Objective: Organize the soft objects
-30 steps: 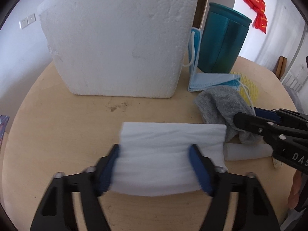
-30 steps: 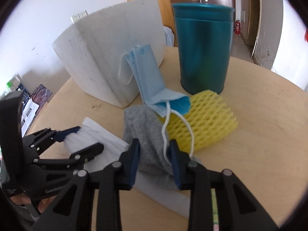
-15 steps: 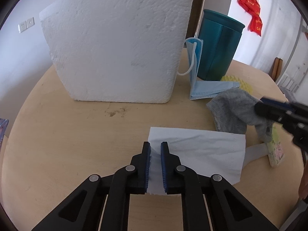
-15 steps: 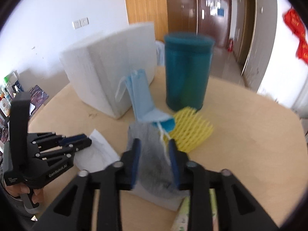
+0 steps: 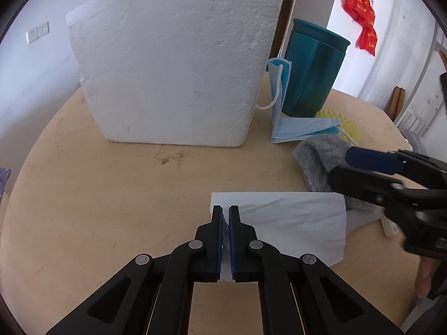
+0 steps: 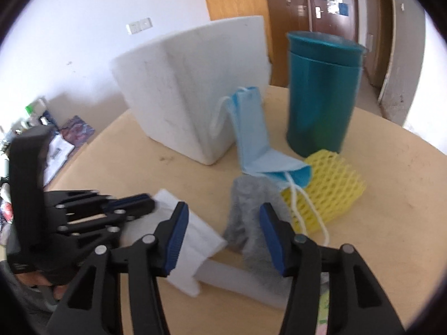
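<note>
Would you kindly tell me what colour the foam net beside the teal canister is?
Yellow; the foam net shows best in the right wrist view.

A lived-in room: round wooden table (image 5: 111, 195), wooden doors (image 6: 329, 14), red hanging decoration (image 5: 361, 35), wall sockets (image 6: 139, 25).

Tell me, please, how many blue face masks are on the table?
1: the blue face mask leans against the foam box, its lower end on the yellow foam net. Others may be hidden.
</note>
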`<state>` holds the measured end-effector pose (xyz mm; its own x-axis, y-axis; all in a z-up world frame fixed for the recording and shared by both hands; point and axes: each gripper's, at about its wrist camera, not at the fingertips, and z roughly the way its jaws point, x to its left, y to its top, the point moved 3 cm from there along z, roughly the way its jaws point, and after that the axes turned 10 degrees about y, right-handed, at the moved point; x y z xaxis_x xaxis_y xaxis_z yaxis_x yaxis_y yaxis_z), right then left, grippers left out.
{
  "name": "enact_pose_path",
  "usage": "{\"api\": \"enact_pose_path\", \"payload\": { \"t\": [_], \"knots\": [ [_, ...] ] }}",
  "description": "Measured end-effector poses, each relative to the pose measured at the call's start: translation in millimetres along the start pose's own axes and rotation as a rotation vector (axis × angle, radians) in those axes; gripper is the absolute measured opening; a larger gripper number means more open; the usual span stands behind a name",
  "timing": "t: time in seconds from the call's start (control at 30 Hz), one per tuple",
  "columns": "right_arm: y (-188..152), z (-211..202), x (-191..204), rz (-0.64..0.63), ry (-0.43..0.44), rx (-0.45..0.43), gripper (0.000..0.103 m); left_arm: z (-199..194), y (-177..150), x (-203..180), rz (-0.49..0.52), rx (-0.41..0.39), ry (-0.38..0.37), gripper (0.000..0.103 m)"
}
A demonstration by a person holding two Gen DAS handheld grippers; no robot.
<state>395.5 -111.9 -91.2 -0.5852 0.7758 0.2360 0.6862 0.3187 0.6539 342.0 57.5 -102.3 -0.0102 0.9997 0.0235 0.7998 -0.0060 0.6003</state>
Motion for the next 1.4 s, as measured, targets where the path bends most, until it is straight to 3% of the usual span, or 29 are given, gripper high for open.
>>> {"api": "enact_pose_path", "payload": {
  "t": [0.27,0.3,0.37,0.57,0.77,0.93,1.0,1.07,1.2,1.27,1.3,1.4],
  "knots": [
    [-2.4,10.0,-6.7,-0.006,-0.082,0.031,0.057,1.3,0.0,-1.0,-0.003,-0.003,0.002,0.004],
    [-2.8,13.8,-6.5,-0.016,-0.104,0.038,0.054,0.9,-0.2,-1.3,-0.002,-0.007,0.004,0.004],
    [1.3,15.6,-5.1,-0.005,-0.103,0.042,0.013,-0.4,-0.8,-1.2,-0.003,-0.01,-0.001,0.004],
    [6.7,8.3,-9.0,0.07,-0.067,0.025,0.008,-3.0,-1.4,-5.9,0.005,-0.023,-0.025,0.004],
    [13.2,1.0,4.6,0.071,-0.03,-0.034,0.008,-6.9,-4.3,-6.0,0.017,-0.03,-0.066,0.004],
    [13.3,3.2,5.8,0.08,-0.01,-0.037,0.008,-17.2,-7.4,-12.2,0.062,-0.067,-0.058,0.006],
    [12.7,5.9,6.2,0.083,-0.006,-0.031,0.008,-18.4,-8.5,-15.2,0.076,-0.068,-0.066,0.016],
    [9.5,0.7,0.1,0.087,0.003,-0.029,0.008,-19.2,-10.4,-16.3,0.089,-0.069,-0.067,0.049],
    [7.7,-3.8,-2.1,0.091,0.008,-0.032,0.008,-20.9,-9.3,-14.5,0.067,-0.073,-0.079,0.059],
    [7.1,-4.5,-1.8,0.087,0.009,-0.031,0.008,-16.8,-8.5,-11.3,0.056,-0.069,-0.032,0.078],
    [6.7,-4.8,-2.0,0.087,0.01,-0.03,0.008,-14.4,-8.4,-10.3,0.051,-0.063,-0.01,0.082],
    [6.1,-6.1,-1.9,0.084,0.012,-0.031,0.008,-5.4,-7.1,-9.4,0.046,-0.038,0.014,0.084]
  ]
}}
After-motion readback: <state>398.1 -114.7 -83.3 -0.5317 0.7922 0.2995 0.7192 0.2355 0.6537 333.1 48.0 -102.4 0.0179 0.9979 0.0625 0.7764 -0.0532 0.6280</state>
